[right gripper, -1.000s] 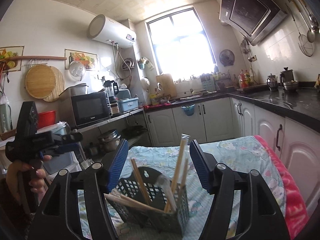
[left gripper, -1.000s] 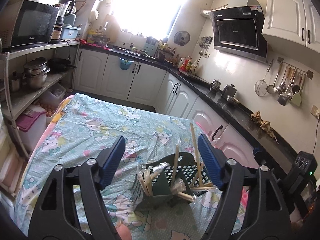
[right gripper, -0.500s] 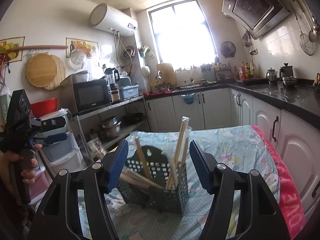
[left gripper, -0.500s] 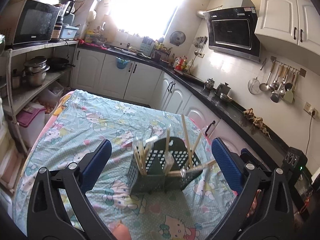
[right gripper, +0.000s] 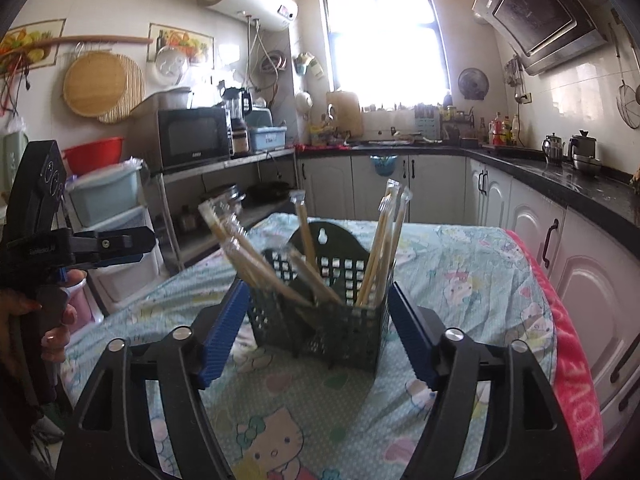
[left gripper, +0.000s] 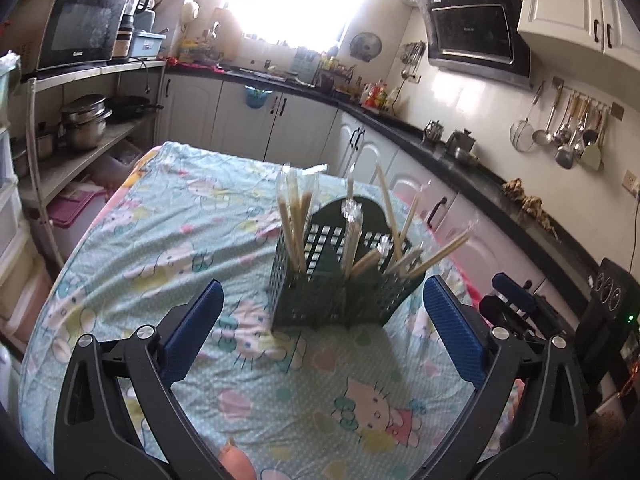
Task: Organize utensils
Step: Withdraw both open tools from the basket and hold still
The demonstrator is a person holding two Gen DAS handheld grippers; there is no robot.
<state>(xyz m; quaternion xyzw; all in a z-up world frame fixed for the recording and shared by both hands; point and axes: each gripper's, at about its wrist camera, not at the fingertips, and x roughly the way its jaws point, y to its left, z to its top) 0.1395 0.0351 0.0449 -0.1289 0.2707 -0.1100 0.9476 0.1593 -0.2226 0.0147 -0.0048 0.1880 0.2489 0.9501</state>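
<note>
On tablecloth (left gripper: 160, 240): caddy (right gripper: 320, 312) upright between right gripper (right gripper: 320, 336) opening jaws, untouched; left gripper (left gripper: 320, 336) spread wide, farther back.

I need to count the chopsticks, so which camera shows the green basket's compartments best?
The left wrist view: it looks down on the basket, so its divider and spread-out chopsticks show. The right wrist view is lower; the basket sits between the fingers and its chopsticks overlap.

On the pink towel (right gripper: 576, 396) at the table's edge, white letters read "LOVE". The words on the microwave (left gripper: 82, 26) and hood (left gripper: 472, 28) are too small to read.
</note>
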